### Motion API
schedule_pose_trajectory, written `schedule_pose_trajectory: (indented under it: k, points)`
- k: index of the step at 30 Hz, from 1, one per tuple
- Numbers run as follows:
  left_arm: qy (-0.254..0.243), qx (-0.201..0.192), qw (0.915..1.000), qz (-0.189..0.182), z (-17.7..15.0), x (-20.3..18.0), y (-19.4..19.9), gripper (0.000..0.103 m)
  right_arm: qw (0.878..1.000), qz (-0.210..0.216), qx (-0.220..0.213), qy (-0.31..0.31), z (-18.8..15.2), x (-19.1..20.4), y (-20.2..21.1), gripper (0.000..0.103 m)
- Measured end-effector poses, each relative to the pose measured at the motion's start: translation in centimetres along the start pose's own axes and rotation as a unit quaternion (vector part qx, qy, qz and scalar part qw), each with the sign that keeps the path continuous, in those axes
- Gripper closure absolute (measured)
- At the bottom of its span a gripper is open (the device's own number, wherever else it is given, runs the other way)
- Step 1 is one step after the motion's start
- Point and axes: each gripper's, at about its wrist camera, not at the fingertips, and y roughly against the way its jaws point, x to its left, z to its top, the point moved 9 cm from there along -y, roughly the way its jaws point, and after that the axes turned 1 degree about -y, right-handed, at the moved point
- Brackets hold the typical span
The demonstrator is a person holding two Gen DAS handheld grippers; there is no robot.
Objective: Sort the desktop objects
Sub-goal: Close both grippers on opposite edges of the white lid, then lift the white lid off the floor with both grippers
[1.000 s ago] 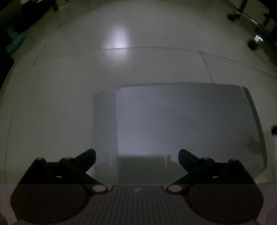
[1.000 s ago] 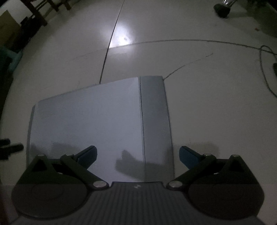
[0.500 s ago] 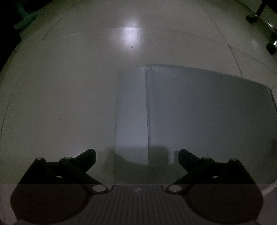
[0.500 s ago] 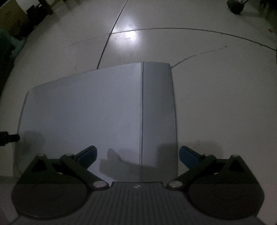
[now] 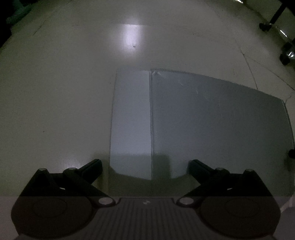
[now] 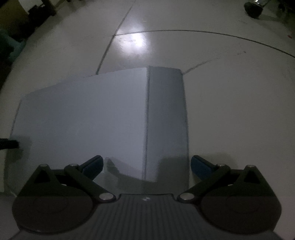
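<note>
A pale grey box-like block (image 5: 212, 125), lying low on the tiled floor (image 5: 55, 92), seen from above in dim light. In the left wrist view, broad top face to the right, narrower lighter side face on the left, meeting at a straight vertical edge; near end cut off behind the tool's body. In the right wrist view the same block (image 6: 83, 120) mirrored: wide face left, narrow darker face right.

Left gripper (image 5: 145, 166) poised over the near end, fingers (image 5: 92, 167) spread wide, holding nothing, straddling the block's left edge and part of its top. Right gripper (image 6: 146, 165) likewise spread wide and empty, blue-padded fingers (image 6: 200, 167) either side of the block's right edge. Contact with the block not discernible in either view.

Around it: dark tile seams (image 6: 107, 49) running across the floor, a bright glare patch (image 5: 131, 37) beyond the block. At far right of the left view, chair casters and a chrome leg (image 5: 285, 53). At far left of the right view, dark furniture shapes (image 6: 22, 24), too murky to identify, and a black caster (image 6: 253, 9) at top right.

A small dark tip (image 6: 9, 144) poking in at the left edge of the right view, touching or just beside the block's far side; a matching dark shape (image 5: 291, 153) at the right edge of the left view. Nothing lying on the block's top. Surface scuffs near the far corner visible only from the left.
</note>
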Motion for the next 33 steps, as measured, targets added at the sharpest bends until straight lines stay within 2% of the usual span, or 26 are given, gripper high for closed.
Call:
schedule_pose_trajectory:
  k: [3,8,9,11,13,15,18,19,22,23,25,27,28,31,33]
  points:
    - [-0.001,-0.009,1.0000,0.003,-0.4,-0.1,0.5,0.000,1.000,0.007,-0.014,-0.010,0.1,0.0,0.1,0.000]
    - [0.010,-0.002,0.9999,-0.013,-1.0,-0.4,1.3,0.000,0.996,0.069,-0.020,-0.058,0.3,-0.8,0.9,0.000]
    - [0.012,0.002,0.9997,-0.023,-1.1,-0.7,1.6,0.002,0.995,0.080,-0.016,-0.059,0.2,-0.7,0.9,0.000]
    - [0.015,0.013,0.9970,-0.075,-1.4,-1.8,2.3,0.002,0.992,0.111,-0.005,-0.063,0.1,-0.4,0.9,0.000]
    - [0.018,0.022,0.9923,-0.121,-1.7,-2.9,2.8,0.000,0.991,0.120,0.003,-0.062,0.2,0.1,0.8,0.000]
    - [0.016,0.023,0.9925,-0.119,-1.9,-2.9,2.8,0.000,0.995,0.095,0.005,-0.037,0.3,0.5,0.6,0.000]
    - [0.013,0.023,0.9927,-0.117,-2.0,-2.8,3.1,0.000,0.996,0.083,0.011,-0.026,0.6,1.0,0.6,0.000]
    - [0.000,0.021,0.9938,-0.109,-2.0,-3.0,3.2,0.000,0.997,0.076,0.011,-0.020,0.7,1.3,0.6,0.000]
    - [-0.082,0.012,0.9949,-0.058,-2.1,-4.5,3.6,0.000,0.998,0.063,0.011,-0.001,0.7,2.0,1.2,0.000]
    - [-0.123,0.013,0.9910,-0.051,-2.3,-5.8,3.8,0.001,0.998,0.063,0.017,0.024,0.8,2.7,1.1,0.000]
    - [-0.225,0.023,0.9715,-0.071,-3.4,-10.0,4.5,0.003,0.995,0.064,0.031,0.075,1.0,4.0,1.0,0.000]
    - [-0.290,0.032,0.9496,-0.113,-5.2,-13.5,5.3,0.003,0.985,0.091,0.055,0.138,0.3,6.4,0.8,0.000]
    - [-0.303,0.030,0.9444,-0.123,-5.7,-14.8,5.7,0.004,0.979,0.101,0.066,0.162,0.0,7.4,0.7,0.000]
    - [-0.254,0.016,0.9593,-0.123,-5.0,-15.4,6.0,0.002,0.985,0.086,0.088,0.123,1.3,8.3,-0.2,0.000]
    - [-0.219,-0.006,0.9695,-0.109,-2.8,-14.6,7.7,0.000,0.986,0.076,0.096,0.111,1.6,8.3,-0.5,0.000]
